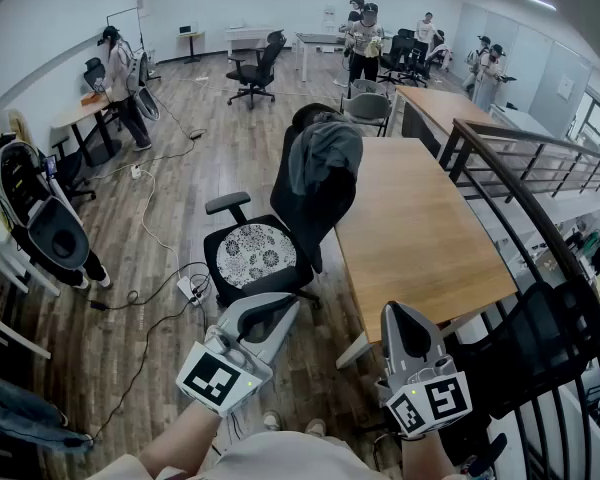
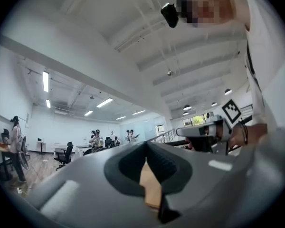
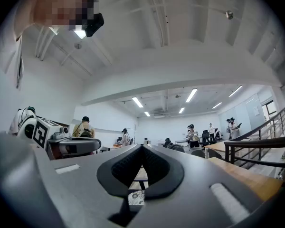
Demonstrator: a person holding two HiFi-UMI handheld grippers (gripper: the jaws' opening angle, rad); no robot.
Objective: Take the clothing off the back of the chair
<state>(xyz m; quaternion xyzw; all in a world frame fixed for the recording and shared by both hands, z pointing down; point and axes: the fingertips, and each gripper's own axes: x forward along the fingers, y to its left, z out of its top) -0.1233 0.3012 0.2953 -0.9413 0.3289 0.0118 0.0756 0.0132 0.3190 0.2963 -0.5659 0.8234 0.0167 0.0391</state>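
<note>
In an open-plan office with a wooden floor, a grey garment (image 1: 325,151) hangs draped over the backrest of a black swivel chair with a patterned seat cushion (image 1: 256,256). The chair stands just left of a long light-wood table (image 1: 412,230). Nearer, apart from the chair, the left gripper (image 1: 272,313) and right gripper (image 1: 406,318) point level, each with jaws pressed together on nothing.

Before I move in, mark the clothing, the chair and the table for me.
clothing (image 1: 325,153), head view, on the grey fold draped over the backrest top.
chair (image 1: 252,255), head view, on the patterned seat cushion.
table (image 1: 410,233), head view, on the bare wooden top.
</note>
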